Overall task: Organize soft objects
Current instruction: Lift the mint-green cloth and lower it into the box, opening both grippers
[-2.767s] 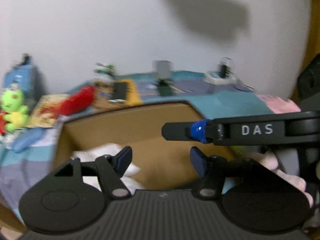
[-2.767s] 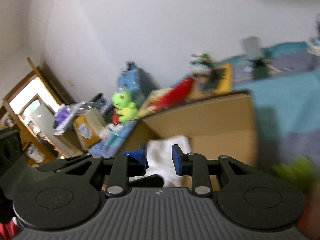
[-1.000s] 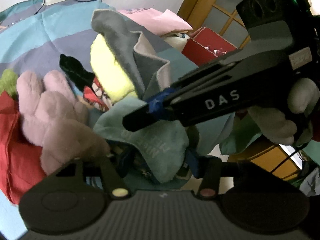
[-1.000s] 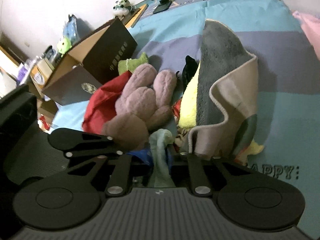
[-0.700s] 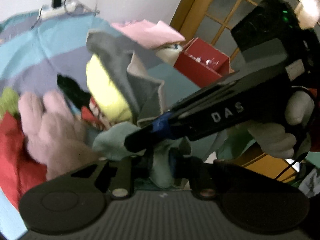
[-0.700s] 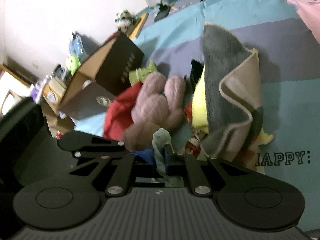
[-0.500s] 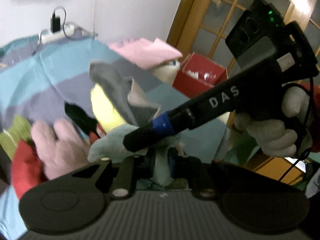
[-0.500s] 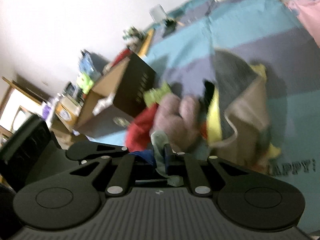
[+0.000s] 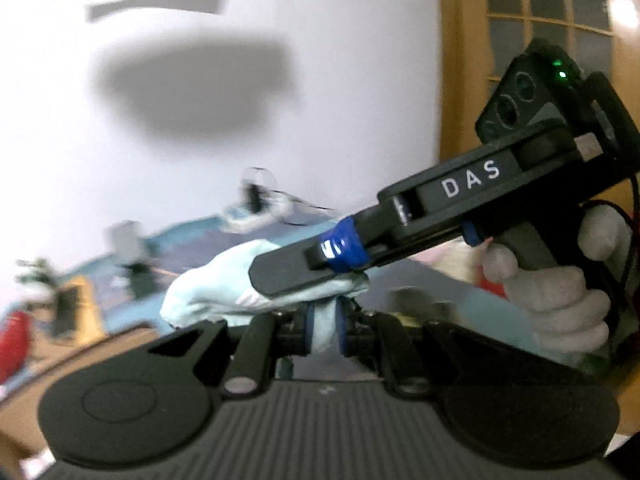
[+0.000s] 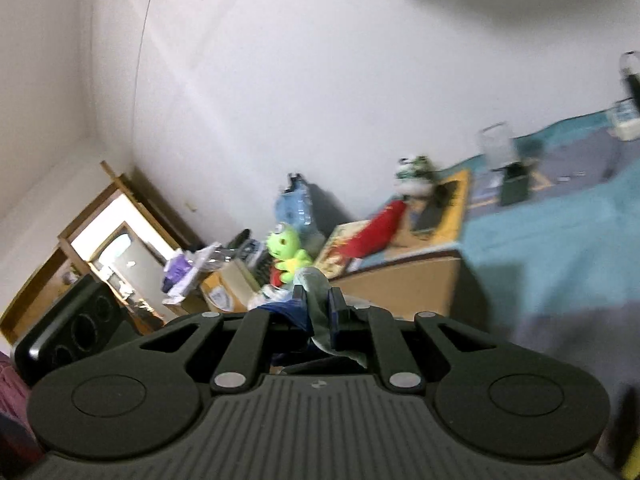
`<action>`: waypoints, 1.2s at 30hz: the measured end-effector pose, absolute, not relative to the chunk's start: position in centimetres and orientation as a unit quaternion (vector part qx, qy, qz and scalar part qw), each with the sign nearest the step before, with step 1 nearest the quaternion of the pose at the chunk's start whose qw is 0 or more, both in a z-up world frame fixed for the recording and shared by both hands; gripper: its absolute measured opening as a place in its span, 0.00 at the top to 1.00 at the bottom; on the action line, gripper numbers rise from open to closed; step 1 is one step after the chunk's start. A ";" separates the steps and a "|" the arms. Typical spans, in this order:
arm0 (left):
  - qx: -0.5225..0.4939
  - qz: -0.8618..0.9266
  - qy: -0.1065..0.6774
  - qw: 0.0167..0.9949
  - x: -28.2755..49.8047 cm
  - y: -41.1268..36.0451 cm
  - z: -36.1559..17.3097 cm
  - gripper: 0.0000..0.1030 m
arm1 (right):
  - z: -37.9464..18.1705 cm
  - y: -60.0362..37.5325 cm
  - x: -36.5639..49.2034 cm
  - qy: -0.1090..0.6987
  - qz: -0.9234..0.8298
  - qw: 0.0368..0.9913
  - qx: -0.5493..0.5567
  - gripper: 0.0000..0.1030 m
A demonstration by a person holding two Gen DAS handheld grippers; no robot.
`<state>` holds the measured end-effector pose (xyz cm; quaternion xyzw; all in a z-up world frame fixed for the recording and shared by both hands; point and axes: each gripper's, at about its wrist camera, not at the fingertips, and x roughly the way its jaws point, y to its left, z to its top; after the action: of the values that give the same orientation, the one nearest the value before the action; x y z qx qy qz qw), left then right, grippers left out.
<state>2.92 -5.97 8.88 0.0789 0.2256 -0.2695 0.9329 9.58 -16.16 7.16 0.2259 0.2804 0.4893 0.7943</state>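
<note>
- The only writing that can be read is "DAS", in white capitals on the side of the right gripper (image 9: 320,268), seen from the left wrist camera.
- Two grippers are in view, and one pale blue-green cloth (image 9: 224,284) is pinched by both of them.
- The left gripper (image 9: 322,330) has its blue pads closed tight on a fold of the cloth; the rest of the cloth bulges up and to the left of the pads.
- The right gripper crosses just above the left gripper's pads, slanting down from the upper right, with a blue band near its tip. It presses on the same cloth.
- From the right wrist camera, the right gripper's fingers (image 10: 338,312) stand almost together, with a strip of the cloth running up between them and poking out above the tips.
- One hand in a white glove (image 9: 560,296) holds the right gripper's handle, to the right of the cloth.
- One cardboard box (image 10: 416,284) lies beyond the cloth, its rim just behind the right gripper's tips.
- One green plush toy (image 10: 286,254) sits left of the box, and one red soft thing (image 10: 380,228) lies behind the box.
- The box rests on one blue and purple striped blanket (image 10: 560,248), which spreads to its right.
</note>
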 end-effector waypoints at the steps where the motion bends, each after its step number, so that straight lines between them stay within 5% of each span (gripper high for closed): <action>1: 0.084 -0.255 0.221 0.938 3.0 -4.7 9.2 0.91 | 6.9 -14.4 10.3 0.284 0.495 0.790 0.226 1.00; 7: 0.088 -0.187 0.243 0.948 5.0 4.1 8.4 0.91 | 3.2 -4.9 13.9 0.340 0.485 0.775 0.222 1.00; 20: 0.015 -0.118 0.431 0.894 12.0 16.9 -0.8 0.89 | -4.5 5.2 17.5 0.508 0.373 0.736 0.245 1.00; 22: 0.005 -0.103 0.464 0.880 13.1 17.8 -1.9 0.82 | -4.8 5.6 17.9 0.523 0.359 0.732 0.247 1.00; 23: -0.013 -0.103 0.477 0.873 13.4 18.3 -2.1 0.66 | -4.8 5.7 18.0 0.533 0.354 0.729 0.244 1.00; 26: -0.018 -0.083 0.497 0.864 14.2 19.3 -2.5 0.52 | -4.5 5.8 17.8 0.537 0.350 0.734 0.224 1.00; 36: -0.022 -0.032 0.484 0.874 12.6 20.6 -0.7 0.48 | -2.0 5.1 17.0 0.514 0.351 0.760 0.185 0.96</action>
<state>12.57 20.55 -0.71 -0.0222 0.4836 -0.0322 0.8744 17.01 5.14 -1.99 0.1853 0.5141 0.3510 0.7604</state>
